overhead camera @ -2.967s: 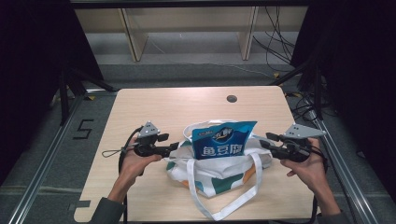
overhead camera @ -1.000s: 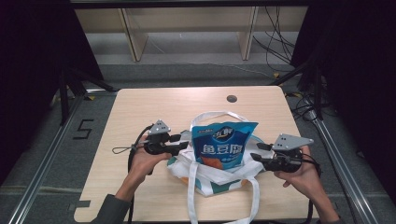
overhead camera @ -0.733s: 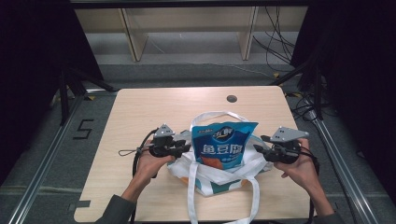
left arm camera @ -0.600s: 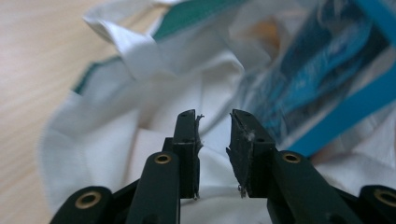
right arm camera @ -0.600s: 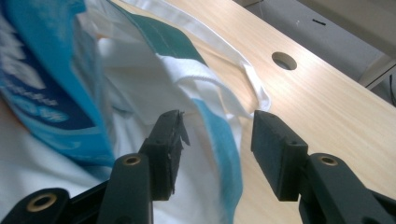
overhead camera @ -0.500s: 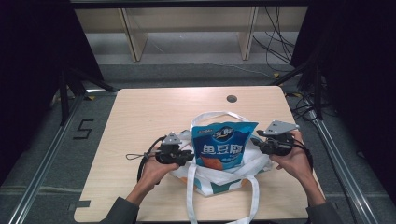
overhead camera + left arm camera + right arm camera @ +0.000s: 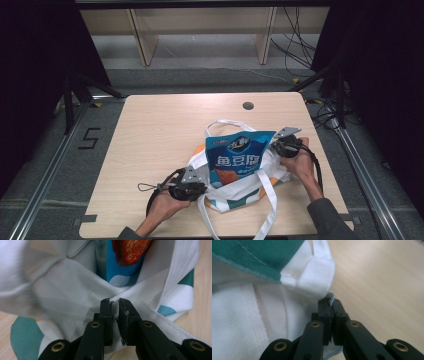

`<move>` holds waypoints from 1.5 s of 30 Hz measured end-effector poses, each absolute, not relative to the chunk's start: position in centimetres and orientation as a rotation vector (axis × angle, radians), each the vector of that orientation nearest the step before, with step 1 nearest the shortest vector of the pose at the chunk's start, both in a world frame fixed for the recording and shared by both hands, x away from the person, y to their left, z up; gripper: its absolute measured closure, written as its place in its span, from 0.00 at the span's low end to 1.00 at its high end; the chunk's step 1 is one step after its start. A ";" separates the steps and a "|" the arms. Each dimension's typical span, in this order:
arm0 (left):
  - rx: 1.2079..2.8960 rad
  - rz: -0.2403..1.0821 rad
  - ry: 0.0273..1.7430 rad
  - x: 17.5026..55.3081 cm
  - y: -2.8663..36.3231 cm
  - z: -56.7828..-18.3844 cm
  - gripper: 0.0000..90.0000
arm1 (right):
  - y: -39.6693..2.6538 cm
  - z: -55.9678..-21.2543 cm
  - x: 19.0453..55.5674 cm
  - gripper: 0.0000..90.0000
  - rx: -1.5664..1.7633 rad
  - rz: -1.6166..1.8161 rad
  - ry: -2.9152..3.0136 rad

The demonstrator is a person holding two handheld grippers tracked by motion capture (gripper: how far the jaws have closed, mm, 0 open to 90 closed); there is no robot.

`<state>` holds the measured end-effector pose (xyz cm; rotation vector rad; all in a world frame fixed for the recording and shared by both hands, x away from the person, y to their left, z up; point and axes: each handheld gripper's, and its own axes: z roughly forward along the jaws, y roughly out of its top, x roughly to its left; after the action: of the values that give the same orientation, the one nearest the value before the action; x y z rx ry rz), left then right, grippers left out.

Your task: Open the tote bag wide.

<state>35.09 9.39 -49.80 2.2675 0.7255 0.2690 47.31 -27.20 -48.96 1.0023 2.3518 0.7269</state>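
Observation:
A white tote bag [image 7: 235,194] with teal patches lies on the wooden table [image 7: 150,135], and a blue snack bag [image 7: 235,157] stands in its mouth. My left gripper [image 7: 201,189] is at the bag's near-left side. Its jaws have just been closing and now pinch a fold of the white fabric [image 7: 75,297] at the left gripper [image 7: 114,305]. At the bag's right side, my right gripper [image 7: 274,149] has also just been closing. The right gripper [image 7: 331,303] is shut on the tote's white corner edge [image 7: 317,280]. The bag's long straps [image 7: 270,200] trail toward the front edge.
A dark round hole [image 7: 248,105] sits near the table's far edge. Wooden shelving [image 7: 200,30] stands behind the table and cables [image 7: 300,45] lie on the floor at the right. Metal rails [image 7: 45,185] run along both sides.
Both grippers have come in and down to the tote's sides and closed on its fabric. The left hand slid toward the near edge, the right hand toward the far side.

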 end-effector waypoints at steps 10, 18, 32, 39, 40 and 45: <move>2.014 0.287 0.755 35.5 12.2 -44.7 0.75 | -27.8 -46.4 45.5 0.74 1.038 0.815 2.301; 1.955 0.377 0.857 40.2 13.3 -44.4 0.84 | -25.9 -43.2 38.5 0.85 0.849 1.057 2.440; 2.013 0.339 1.028 44.1 13.7 -50.8 0.92 | -24.8 -49.5 37.4 1.00 0.873 0.857 2.603; 2.002 0.344 0.900 40.8 12.6 -46.8 0.83 | -24.9 -47.6 37.0 0.95 0.857 0.858 2.546; 2.003 0.329 0.880 40.0 12.4 -46.6 0.83 | -25.0 -47.3 37.0 0.95 0.852 0.884 2.516; 2.090 0.264 0.822 36.8 12.0 -47.8 0.90 | -24.3 -48.4 37.0 0.96 0.837 0.861 2.549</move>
<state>36.80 12.03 -47.81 2.0897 0.8218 0.2637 37.01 -24.32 -48.42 0.8365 2.5486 0.8609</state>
